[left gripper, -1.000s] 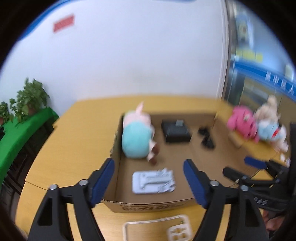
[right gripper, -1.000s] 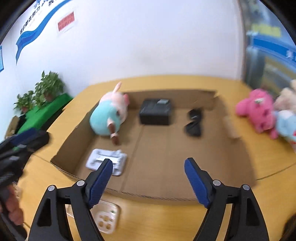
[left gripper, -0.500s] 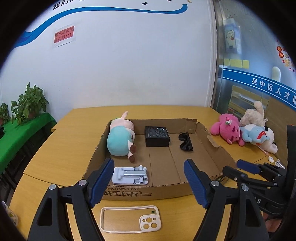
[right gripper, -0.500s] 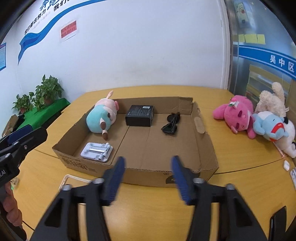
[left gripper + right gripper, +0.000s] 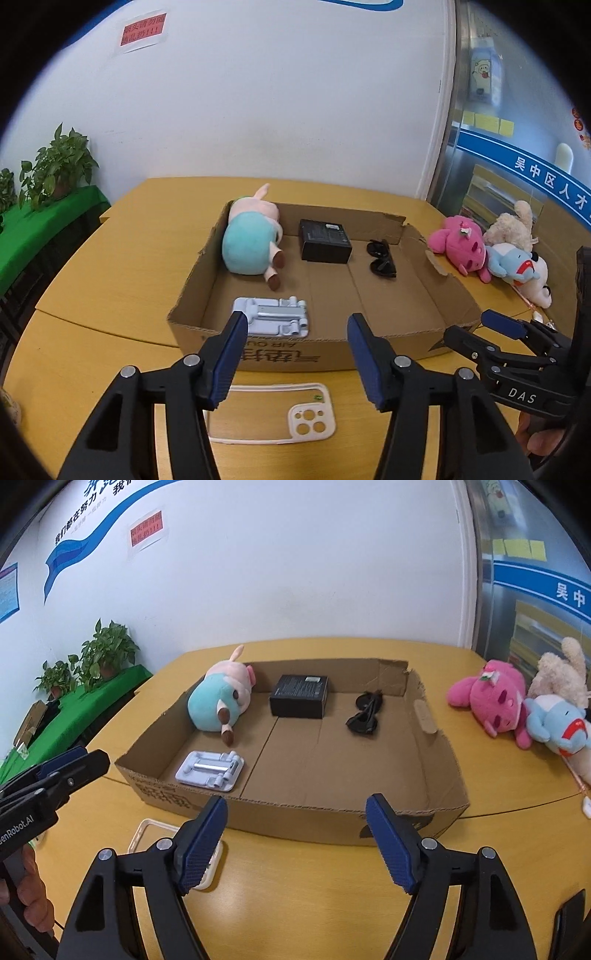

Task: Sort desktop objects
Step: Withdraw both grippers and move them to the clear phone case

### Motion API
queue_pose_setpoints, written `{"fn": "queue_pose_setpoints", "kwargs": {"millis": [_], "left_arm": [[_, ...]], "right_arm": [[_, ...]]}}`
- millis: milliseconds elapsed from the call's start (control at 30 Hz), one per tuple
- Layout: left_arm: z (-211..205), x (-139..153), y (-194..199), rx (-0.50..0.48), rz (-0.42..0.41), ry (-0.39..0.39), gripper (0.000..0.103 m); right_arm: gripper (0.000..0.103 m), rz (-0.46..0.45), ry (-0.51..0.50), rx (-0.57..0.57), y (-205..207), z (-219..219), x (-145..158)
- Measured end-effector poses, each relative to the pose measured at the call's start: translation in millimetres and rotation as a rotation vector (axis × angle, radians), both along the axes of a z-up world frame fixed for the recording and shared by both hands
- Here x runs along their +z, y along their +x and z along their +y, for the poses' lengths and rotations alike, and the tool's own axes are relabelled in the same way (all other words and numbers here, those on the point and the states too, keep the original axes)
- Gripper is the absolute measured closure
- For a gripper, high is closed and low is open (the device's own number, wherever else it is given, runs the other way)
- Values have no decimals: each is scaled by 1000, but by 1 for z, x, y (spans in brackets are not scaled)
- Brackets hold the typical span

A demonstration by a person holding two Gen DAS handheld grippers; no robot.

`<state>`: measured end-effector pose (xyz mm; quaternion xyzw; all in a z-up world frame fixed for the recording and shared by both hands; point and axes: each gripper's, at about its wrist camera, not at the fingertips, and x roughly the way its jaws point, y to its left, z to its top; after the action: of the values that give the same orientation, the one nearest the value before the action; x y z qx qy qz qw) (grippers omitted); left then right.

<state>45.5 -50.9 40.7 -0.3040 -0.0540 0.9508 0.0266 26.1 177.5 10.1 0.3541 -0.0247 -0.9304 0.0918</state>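
One white phone case [image 5: 271,413] lies on the worktop [image 5: 110,266], just outside the cardboard box [image 5: 295,354], waiting to be sorted. Above it, the left gripper [image 5: 295,354] has just been closing its empty jaws halfway. The right gripper [image 5: 295,843] has reopened wide, empty too.

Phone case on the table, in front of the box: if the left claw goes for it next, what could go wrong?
1. The case lies flat and is thin, so the fingers may slip off its rim instead of gripping it.
2. It lies close to the box wall, which the left claw, just narrowed and empty, could bump.
3. The right claw hovers nearby and could collide.
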Motion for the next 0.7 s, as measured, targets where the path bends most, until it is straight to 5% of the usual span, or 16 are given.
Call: {"fn": "queue_pose_setpoints", "kwargs": {"millis": [367,700], "left_arm": [[-51,-45,5,31,-108,-11,47],[-75,-115,-10,62,-317,-46,47]], "right_arm": [[27,-133,20,166,-6,-65,-50],[61,-303,39,203,-15,-92,-115]]}}
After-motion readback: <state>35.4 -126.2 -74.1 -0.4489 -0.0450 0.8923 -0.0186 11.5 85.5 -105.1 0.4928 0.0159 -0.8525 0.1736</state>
